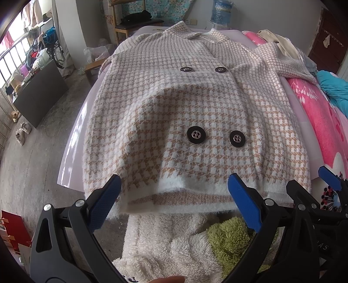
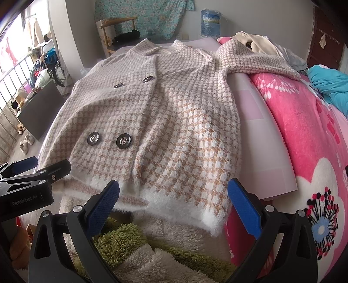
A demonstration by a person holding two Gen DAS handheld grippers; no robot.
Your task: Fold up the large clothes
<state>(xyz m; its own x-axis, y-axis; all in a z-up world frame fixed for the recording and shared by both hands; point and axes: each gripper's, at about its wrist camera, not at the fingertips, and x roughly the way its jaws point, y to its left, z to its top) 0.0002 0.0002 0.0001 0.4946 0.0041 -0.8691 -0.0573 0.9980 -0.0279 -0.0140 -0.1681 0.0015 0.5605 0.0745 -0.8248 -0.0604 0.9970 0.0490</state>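
A fuzzy beige-and-white houndstooth coat [image 1: 195,104] [image 2: 156,113] with dark buttons [image 1: 195,135] lies front up on a pale pink board [image 1: 74,152], collar at the far end. Its right sleeve [image 2: 261,58] stretches out over the pink blanket. The white hem [image 1: 184,202] hangs off the board's near edge. My left gripper [image 1: 174,180] is open, its blue pads [image 1: 104,204] on either side of the hem's left part, holding nothing. My right gripper [image 2: 174,185] is open over the hem's right corner [image 2: 213,219]. Each gripper shows in the other's view: right gripper [image 1: 306,178], left gripper [image 2: 50,163].
A pink floral blanket [image 2: 304,135] and a teal cloth [image 2: 328,87] cover the bed on the right. White and green fleece [image 1: 230,241] lies under the grippers. To the left are bare floor, a dark cabinet [image 1: 39,95] and shoes [image 1: 22,132]. A chair [image 1: 139,24] and water jug [image 1: 220,13] stand beyond.
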